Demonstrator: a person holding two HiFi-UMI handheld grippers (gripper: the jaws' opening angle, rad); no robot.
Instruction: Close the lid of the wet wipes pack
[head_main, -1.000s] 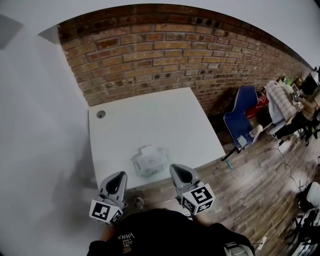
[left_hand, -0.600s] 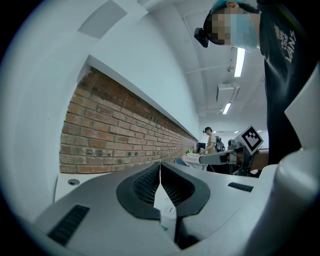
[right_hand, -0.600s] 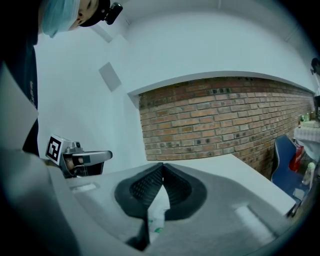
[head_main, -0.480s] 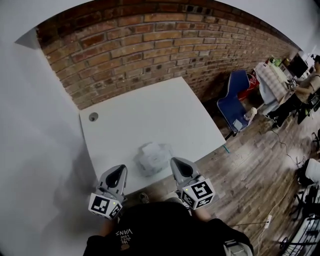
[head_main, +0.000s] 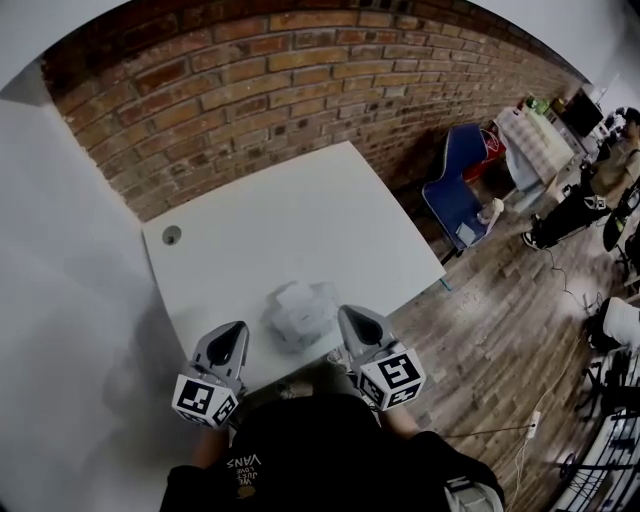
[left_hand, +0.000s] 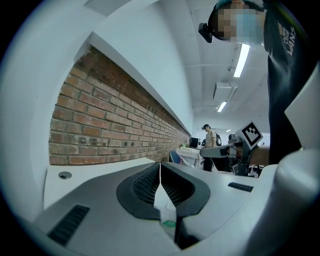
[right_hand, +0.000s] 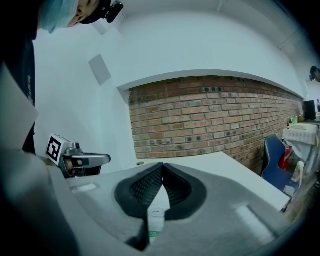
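- Wet wipes pack (head_main: 300, 320) flat on white counter (head_main: 290, 225), near its front edge; lid (head_main: 295, 295) flipped open toward brick wall (head_main: 250, 90); long axis unclear.
- Left hand-held gripper (head_main: 233, 335) and right hand-held gripper (head_main: 352, 318) either side of the pack, jaws pressed together, holding nothing.

The white square tabletop (head_main: 290, 220) is open surface beyond the pale crinkled wet wipes pack (head_main: 298, 312) at its near edge. A red brick wall (head_main: 280, 80) closes the far side, a white wall (head_main: 70, 300) the left.

A white tabletop (head_main: 300, 215) stands against a brick wall (head_main: 250, 90) at twelve o'clock. A round grommet (head_main: 172, 235) marks its ten o'clock corner. At two o'clock, a blue chair (head_main: 455, 180) sits on the wooden floor (head_main: 500, 330).
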